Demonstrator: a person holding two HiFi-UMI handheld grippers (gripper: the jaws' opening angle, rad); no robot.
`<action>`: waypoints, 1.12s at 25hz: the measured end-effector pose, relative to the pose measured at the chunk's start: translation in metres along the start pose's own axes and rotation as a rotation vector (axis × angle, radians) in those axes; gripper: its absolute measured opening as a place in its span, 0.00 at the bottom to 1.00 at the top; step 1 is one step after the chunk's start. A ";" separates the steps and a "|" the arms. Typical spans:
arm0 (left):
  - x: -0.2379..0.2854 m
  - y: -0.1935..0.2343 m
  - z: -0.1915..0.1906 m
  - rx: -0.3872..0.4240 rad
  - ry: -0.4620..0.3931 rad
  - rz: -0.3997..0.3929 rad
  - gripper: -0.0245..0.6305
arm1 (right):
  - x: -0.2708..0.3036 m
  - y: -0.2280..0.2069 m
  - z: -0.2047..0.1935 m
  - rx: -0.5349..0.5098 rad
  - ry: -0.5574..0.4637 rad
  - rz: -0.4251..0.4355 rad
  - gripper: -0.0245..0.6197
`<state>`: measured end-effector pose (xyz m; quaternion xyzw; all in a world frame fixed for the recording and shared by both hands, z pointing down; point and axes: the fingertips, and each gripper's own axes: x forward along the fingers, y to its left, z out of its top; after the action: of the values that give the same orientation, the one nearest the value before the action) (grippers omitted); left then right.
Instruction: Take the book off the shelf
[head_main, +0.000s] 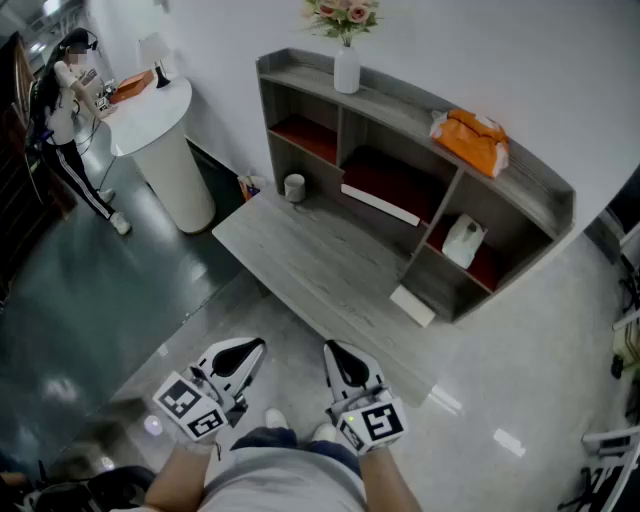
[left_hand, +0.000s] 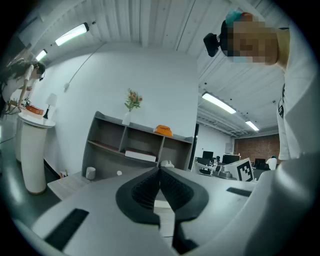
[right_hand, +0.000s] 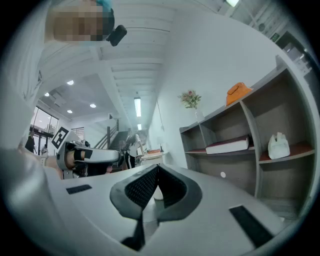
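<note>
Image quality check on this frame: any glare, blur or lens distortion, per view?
Head view: the shiny floor throws white glare patches, the shelf edges bow slightly, the book is easy to make out. Left gripper view: strong fisheye, dark corners, ceiling lights blown out, book small. Right gripper view: same fisheye, shelf uprights curve, book clear.

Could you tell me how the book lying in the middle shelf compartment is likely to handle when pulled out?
The book looks thick and square-edged, so it is probably stiff and fairly heavy. Lying flat, it should slide out rather than tip or roll.
</note>
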<state>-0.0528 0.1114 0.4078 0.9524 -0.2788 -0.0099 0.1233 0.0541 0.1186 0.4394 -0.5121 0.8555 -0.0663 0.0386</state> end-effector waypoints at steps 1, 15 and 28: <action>-0.005 0.003 0.001 -0.009 -0.007 0.000 0.06 | 0.002 0.004 -0.002 0.005 0.001 -0.001 0.07; -0.054 0.058 0.010 -0.047 -0.047 -0.041 0.06 | 0.049 0.048 -0.003 0.023 -0.012 -0.028 0.07; -0.036 0.108 0.003 -0.076 -0.015 -0.099 0.06 | 0.087 0.008 -0.021 0.237 -0.044 -0.127 0.07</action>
<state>-0.1404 0.0414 0.4290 0.9595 -0.2317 -0.0339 0.1566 0.0030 0.0470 0.4596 -0.5583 0.8065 -0.1581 0.1132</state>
